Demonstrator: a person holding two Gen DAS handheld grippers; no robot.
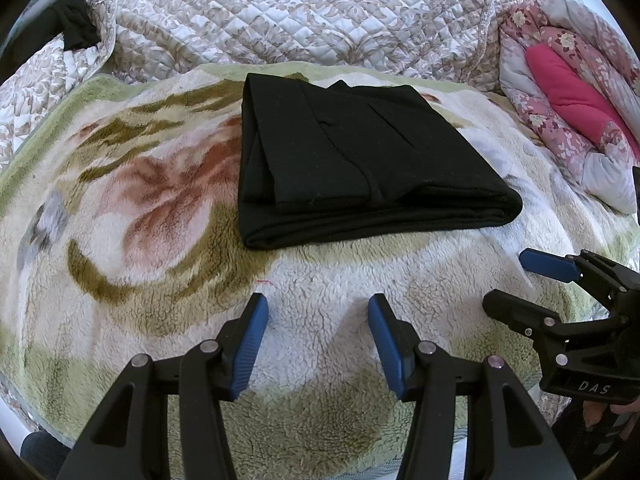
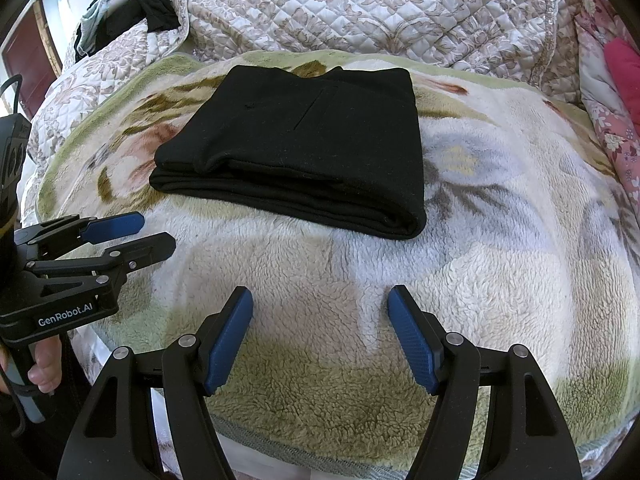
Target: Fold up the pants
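Note:
The black pants (image 1: 360,160) lie folded into a thick rectangle on a fleecy flowered blanket (image 1: 140,200); the right wrist view shows the pants (image 2: 304,148) from the other side. My left gripper (image 1: 318,304) hovers open over bare blanket, short of the pants' near edge, with nothing between its blue pads. My right gripper (image 2: 320,296) is likewise open and empty, in front of the pants. Each gripper shows in the other's view: the right gripper (image 1: 520,280) at the right edge, the left gripper (image 2: 156,232) at the left edge. Neither touches the pants.
A quilted beige bedspread (image 1: 300,12) is bunched behind the blanket. A pink flowered quilt (image 1: 560,92) lies at the right. Dark clothes (image 2: 152,8) hang at the back left. A person's hand (image 2: 44,364) grips the left tool's handle.

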